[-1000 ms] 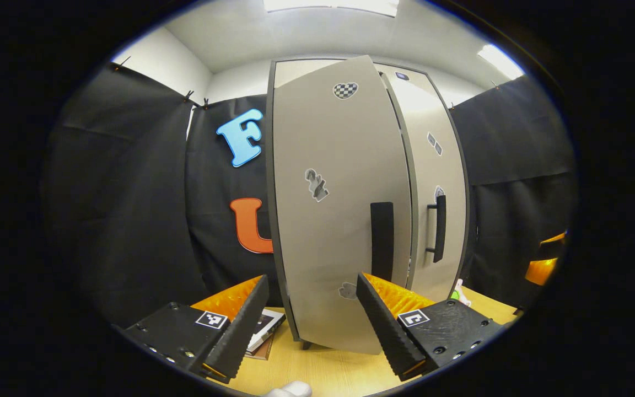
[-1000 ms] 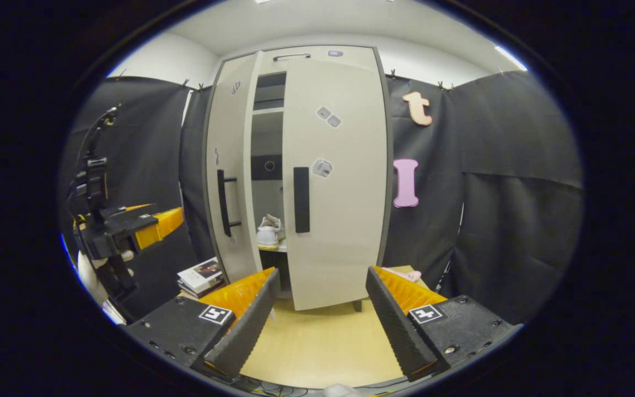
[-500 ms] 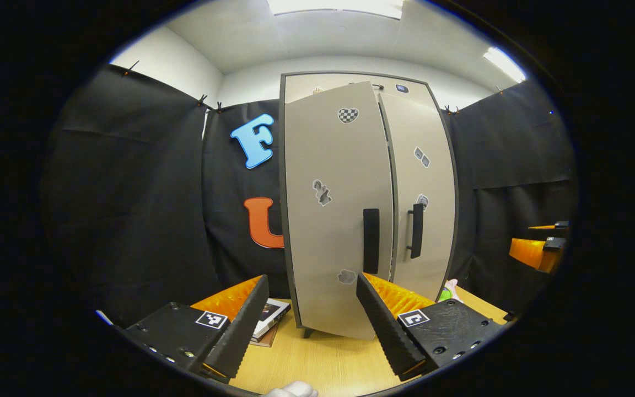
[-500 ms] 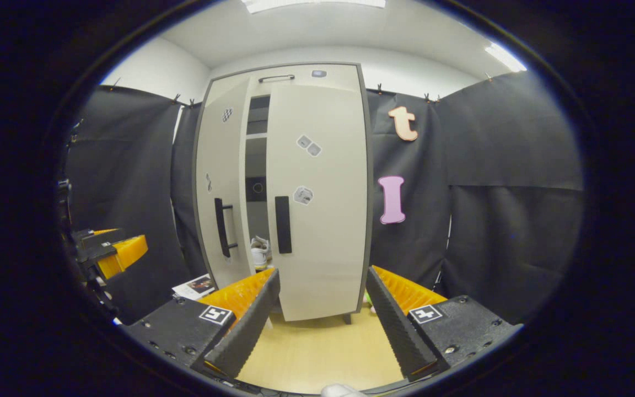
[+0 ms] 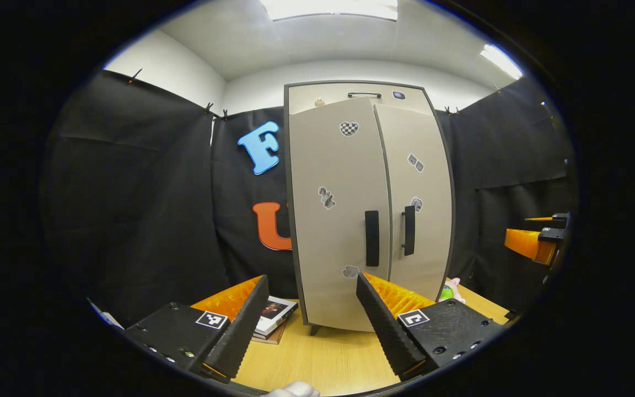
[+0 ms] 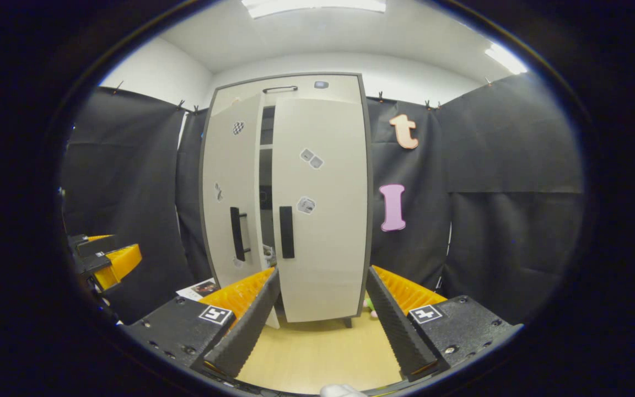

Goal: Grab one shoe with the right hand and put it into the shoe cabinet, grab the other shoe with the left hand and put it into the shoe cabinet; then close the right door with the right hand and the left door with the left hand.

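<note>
The beige shoe cabinet [image 5: 367, 209] [image 6: 317, 198] stands on the wooden table. Its right door [image 6: 320, 209] lies flush. Its left door [image 5: 339, 215] [image 6: 232, 193] stands slightly ajar, leaving a narrow dark gap. A sliver of a white shoe [image 6: 267, 252] peeks through that gap. My left gripper [image 5: 309, 314] is open and empty, held back from the cabinet front. My right gripper [image 6: 323, 309] is open and empty too, in front of the right door. The other gripper appears at the edge of each view: the right one [image 5: 532, 242], the left one [image 6: 108, 259].
A small stack of books [image 5: 273, 317] [image 6: 199, 288] lies on the table [image 5: 323, 358] left of the cabinet. A small pink and green toy [image 5: 450, 289] [image 6: 371, 306] sits at the cabinet's right foot. Black cloth surrounds the booth.
The left door has swung nearly closed, narrowing the gap and hiding most of the shoe. Both grippers have drawn back from the cabinet, which looks smaller now.
</note>
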A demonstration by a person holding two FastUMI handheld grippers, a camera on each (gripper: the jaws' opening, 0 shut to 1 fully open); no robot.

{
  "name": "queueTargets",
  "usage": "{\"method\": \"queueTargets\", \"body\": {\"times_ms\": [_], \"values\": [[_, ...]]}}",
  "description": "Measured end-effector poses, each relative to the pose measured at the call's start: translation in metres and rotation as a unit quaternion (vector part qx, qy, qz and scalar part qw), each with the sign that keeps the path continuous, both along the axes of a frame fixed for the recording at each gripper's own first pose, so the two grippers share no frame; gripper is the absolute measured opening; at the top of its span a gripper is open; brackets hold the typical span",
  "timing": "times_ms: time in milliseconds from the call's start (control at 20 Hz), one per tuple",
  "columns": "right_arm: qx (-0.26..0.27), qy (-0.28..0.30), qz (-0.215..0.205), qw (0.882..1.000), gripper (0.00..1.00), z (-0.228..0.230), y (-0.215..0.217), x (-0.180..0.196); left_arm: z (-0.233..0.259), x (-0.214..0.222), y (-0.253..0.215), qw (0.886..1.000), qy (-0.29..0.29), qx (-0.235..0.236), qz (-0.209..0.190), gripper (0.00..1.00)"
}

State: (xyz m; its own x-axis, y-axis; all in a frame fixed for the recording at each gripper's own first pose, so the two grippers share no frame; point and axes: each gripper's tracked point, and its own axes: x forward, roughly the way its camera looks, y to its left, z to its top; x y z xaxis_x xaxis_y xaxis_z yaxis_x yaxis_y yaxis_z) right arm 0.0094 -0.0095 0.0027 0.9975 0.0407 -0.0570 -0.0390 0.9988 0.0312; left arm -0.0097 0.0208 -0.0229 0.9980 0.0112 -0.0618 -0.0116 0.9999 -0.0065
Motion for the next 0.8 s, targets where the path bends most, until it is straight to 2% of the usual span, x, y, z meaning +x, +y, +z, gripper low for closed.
{"method": "queueTargets", "body": {"times_ms": [50, 100, 800], "values": [[-0.001, 0.001, 0.0, 1.0, 1.0, -0.0003, -0.0003, -0.0011, -0.0002, -0.0011, 0.0002, 1.0, 0.0, 0.001, 0.0, 1.0], [0.0, 0.001, -0.001, 1.0, 1.0, -0.0006, -0.001, -0.0023, -0.0006, -0.0014, 0.0006, 1.0, 0.0, 0.002, 0.0, 0.96], [0.001, 0.005, 0.003, 1.0, 0.99, -0.003, 0.0062, -0.0045, 0.0021, -0.0017, 0.0045, 1.0, 0.005, 0.0, -0.002, 0.96]]}}
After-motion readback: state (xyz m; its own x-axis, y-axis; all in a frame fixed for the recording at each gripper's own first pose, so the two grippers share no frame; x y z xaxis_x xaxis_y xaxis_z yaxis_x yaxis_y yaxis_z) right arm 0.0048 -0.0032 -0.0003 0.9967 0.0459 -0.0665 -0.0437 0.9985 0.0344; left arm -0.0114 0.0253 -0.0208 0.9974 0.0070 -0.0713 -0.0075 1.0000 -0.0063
